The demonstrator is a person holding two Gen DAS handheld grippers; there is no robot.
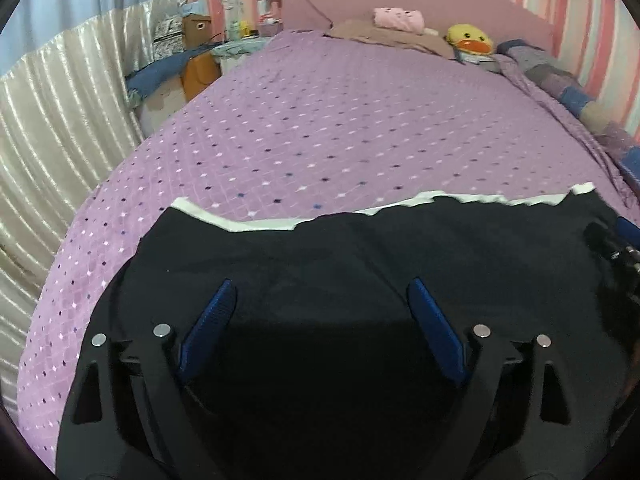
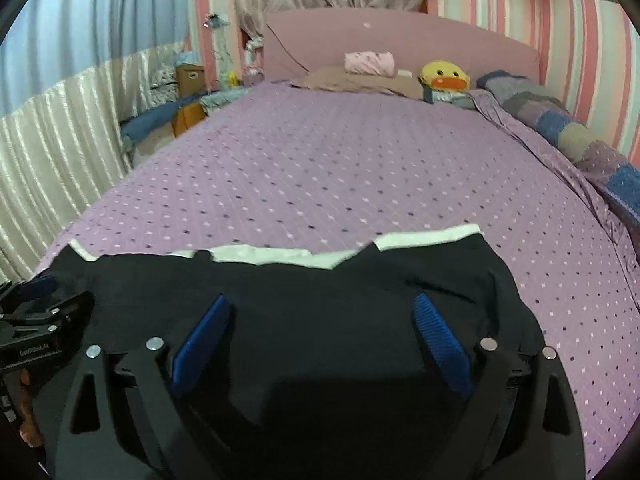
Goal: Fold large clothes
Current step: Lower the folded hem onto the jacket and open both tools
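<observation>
Both hand-held grippers, left and right, hover spread wide above the dark garment.

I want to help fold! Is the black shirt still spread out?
Spread flat: the black garment lies wide on the bed, white edge showing.

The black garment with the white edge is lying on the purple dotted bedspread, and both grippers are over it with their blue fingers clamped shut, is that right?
Not quite. Both are open: the left gripper and right gripper each hold their blue fingers wide apart over the black garment, as each wrist view shows. The rest is right: it lies on the purple dotted bedspread.
</observation>
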